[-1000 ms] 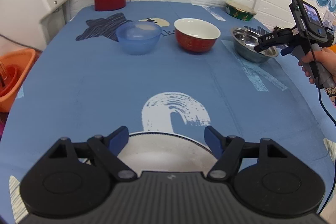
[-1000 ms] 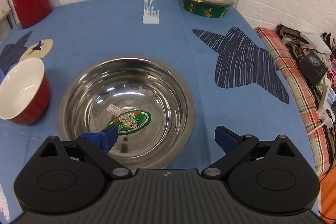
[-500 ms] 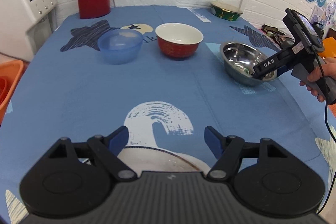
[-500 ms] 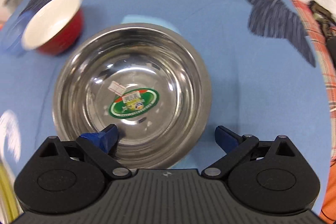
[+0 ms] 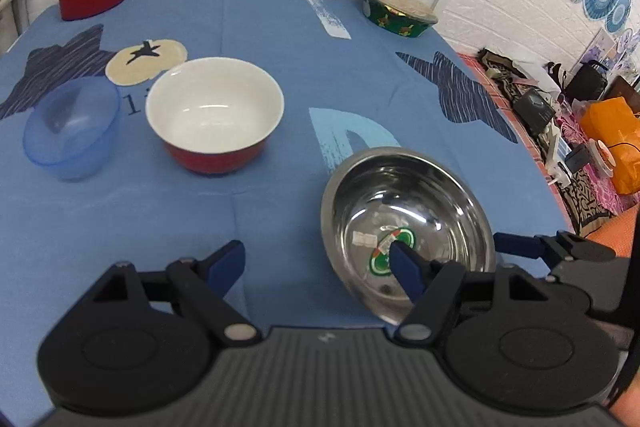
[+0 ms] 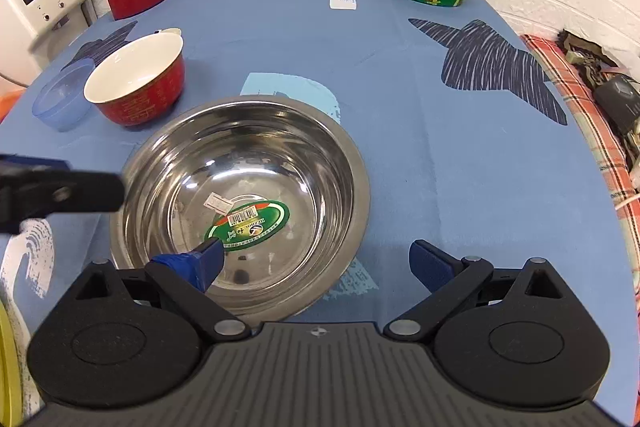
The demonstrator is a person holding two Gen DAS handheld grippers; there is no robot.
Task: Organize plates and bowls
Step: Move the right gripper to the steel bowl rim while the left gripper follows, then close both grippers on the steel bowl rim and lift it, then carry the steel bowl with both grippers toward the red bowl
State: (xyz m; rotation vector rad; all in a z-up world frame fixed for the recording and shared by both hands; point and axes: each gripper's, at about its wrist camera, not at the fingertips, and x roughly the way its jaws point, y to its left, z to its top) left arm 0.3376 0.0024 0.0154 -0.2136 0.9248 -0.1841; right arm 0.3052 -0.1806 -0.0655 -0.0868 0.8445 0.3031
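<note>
On the blue tablecloth (image 6: 400,107): steel bowl (image 6: 256,163) holds only stickers; red bowl (image 5: 216,119) and blue bowl (image 5: 68,131) empty. Right gripper (image 6: 316,263) wide open, straddling steel rim; left gripper (image 5: 316,263) wide open, holding nothing.

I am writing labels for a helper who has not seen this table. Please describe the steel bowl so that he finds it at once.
On the blue tablecloth, look nearest the right gripper, right of the red bowl. The steel bowl is the only shiny metal one, with a green oval sticker inside.
</note>
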